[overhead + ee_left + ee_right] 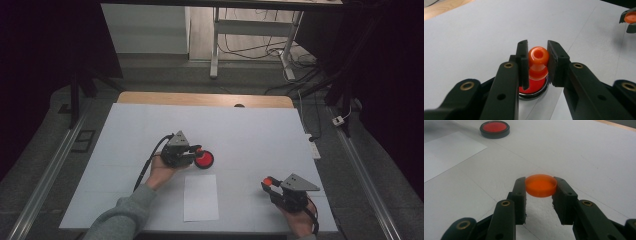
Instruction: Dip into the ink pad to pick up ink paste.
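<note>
The left hand-held gripper point(536, 62) pinches a glossy orange plastic knobbed peg point(538, 62) over the round red black-rimmed dish point(204, 159) mid-counter, the right hand-held gripper point(541, 185) pinches a flat orange plastic disc point(541, 185) near the right front corner; either smooth piece could squirt free.

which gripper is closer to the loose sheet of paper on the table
Left, narrowly. The left gripper holds an orange knob just beyond the paper's far edge; the right gripper, clamping an orange disc, sits farther off to its right.
</note>
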